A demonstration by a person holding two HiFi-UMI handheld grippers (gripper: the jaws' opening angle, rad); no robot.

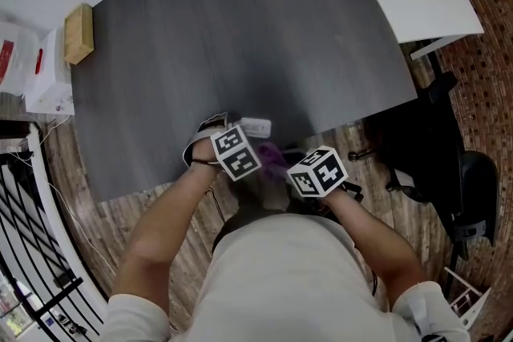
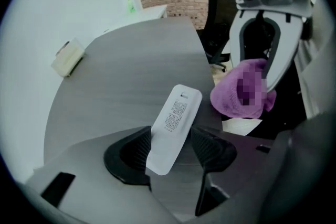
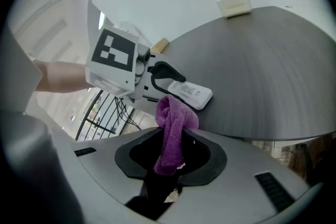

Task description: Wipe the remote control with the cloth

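Cloth [image 3: 170, 134] between fingers [image 3: 211, 160] (plainest in right gripper view)

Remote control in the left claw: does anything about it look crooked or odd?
Only mildly: the remote control sits slanted in the left claw, printed back showing. Nothing looks spilled or damaged.

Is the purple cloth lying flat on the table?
No, the purple cloth is bunched up and pinched in the right tool, next to the remote control.
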